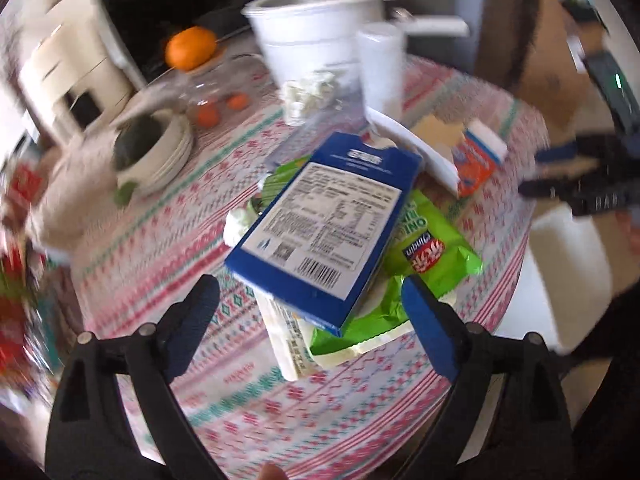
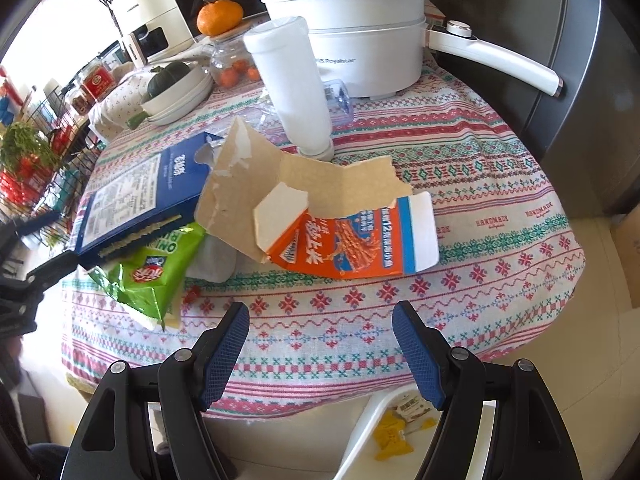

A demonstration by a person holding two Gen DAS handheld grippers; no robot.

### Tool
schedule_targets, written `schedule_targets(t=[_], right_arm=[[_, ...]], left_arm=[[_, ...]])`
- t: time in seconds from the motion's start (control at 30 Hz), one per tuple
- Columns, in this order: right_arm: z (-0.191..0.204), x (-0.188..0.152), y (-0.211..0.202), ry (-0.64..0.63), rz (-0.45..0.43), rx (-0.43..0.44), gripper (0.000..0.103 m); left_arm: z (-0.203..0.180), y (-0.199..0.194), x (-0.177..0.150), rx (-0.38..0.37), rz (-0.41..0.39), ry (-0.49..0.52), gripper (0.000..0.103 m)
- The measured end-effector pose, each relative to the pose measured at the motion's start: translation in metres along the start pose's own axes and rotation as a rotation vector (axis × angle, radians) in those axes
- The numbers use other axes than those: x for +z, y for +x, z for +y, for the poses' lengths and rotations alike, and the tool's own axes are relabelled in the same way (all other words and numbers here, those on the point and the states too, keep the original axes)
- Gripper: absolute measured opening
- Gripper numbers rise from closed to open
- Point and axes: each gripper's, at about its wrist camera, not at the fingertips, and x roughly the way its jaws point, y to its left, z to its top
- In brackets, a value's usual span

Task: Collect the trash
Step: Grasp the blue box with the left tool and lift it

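A blue box (image 1: 320, 216) with a white label lies on top of a green snack wrapper (image 1: 432, 248) and a pale wrapper (image 1: 288, 344) on the patterned tablecloth (image 1: 248, 396). My left gripper (image 1: 308, 284) hovers open just over the box's near end, and its pads do not touch the box. In the right wrist view the blue box (image 2: 136, 196) and green wrapper (image 2: 156, 268) sit left of a torn orange carton (image 2: 352, 240). A white bottle (image 2: 292, 84) lies tilted behind the carton. My right gripper (image 2: 320, 308) stands open above the table's near edge, with nothing between its fingers.
A white electric pot (image 2: 360, 40) with a long handle stands at the back. Stacked bowls (image 2: 176, 92), a jar topped by a mandarin (image 2: 220, 16) and a wire rack (image 2: 40, 168) fill the left. Below the table edge a white bin (image 2: 368, 432) holds yellow scraps.
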Motion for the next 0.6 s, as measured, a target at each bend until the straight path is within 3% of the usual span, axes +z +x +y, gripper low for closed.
schedule_targets(t=[0.17,0.3,0.47,0.57,0.6], right_arm=[[-0.009,0.002,0.002,0.020,0.005,-0.009,0.076],[-0.012,0.004,0.000,0.018,-0.003,0.000,0.076],[-0.004,0.007,0.000,-0.016,-0.017,0.019,0.076],[0.003,0.009,0.002,-0.041,-0.027,0.033,0.076],[0.006,0.010,0.003,-0.052,-0.032,0.038,0.076]], left_arm=[[-0.002,0.023,0.027,-0.019,0.097,0.156,0.092],[0.000,0.050,0.037,-0.057,0.185,0.190,0.092],[-0.001,0.075,0.038,-0.030,0.247,0.192,0.092],[0.005,0.076,0.036,-0.046,0.222,0.134,0.084],[0.010,0.074,0.036,-0.057,0.206,0.094,0.073]])
